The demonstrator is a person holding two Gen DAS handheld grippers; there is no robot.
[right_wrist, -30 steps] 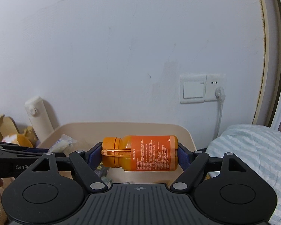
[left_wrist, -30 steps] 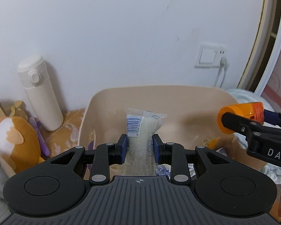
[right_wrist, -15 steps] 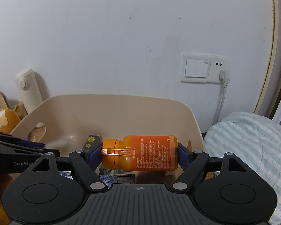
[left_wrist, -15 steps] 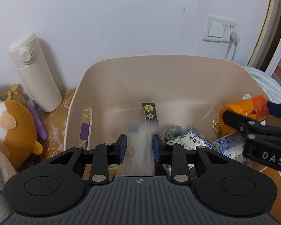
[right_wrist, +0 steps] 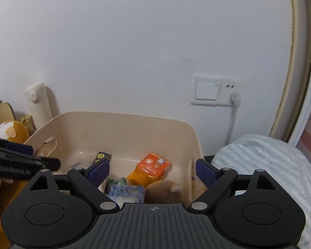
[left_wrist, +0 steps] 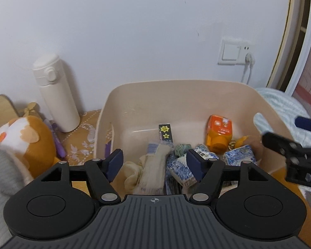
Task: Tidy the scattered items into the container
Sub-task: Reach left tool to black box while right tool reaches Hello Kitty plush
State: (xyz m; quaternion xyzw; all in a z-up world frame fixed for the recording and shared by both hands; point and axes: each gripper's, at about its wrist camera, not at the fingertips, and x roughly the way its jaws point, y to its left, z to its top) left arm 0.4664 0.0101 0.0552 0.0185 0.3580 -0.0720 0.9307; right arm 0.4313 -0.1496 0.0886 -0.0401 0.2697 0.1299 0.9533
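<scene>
A beige plastic bin (left_wrist: 176,91) (right_wrist: 122,122) stands against the wall. In it lie a pale packet with a barcode (left_wrist: 153,166), an orange bottle (left_wrist: 218,132) (right_wrist: 151,169), a dark box with yellow stars (left_wrist: 165,133) (right_wrist: 100,156), blue-and-white packs (left_wrist: 182,172) (right_wrist: 127,192) and a brown plush (right_wrist: 165,193). My left gripper (left_wrist: 154,162) is open and empty over the bin's near side. My right gripper (right_wrist: 152,170) is open and empty above the bin; it shows at the right edge of the left wrist view (left_wrist: 290,151).
A white flask (left_wrist: 56,93) (right_wrist: 40,108) stands left of the bin by the wall. An orange-and-white plush (left_wrist: 24,139) (right_wrist: 11,131) and purple pens (left_wrist: 57,139) lie on a patterned cloth at left. A striped blanket (right_wrist: 265,166) lies at right below a wall socket (right_wrist: 215,92).
Both grippers opened. The pale packet dropped from my left gripper into the bin, and the orange bottle dropped from my right gripper into the bin's right side.
</scene>
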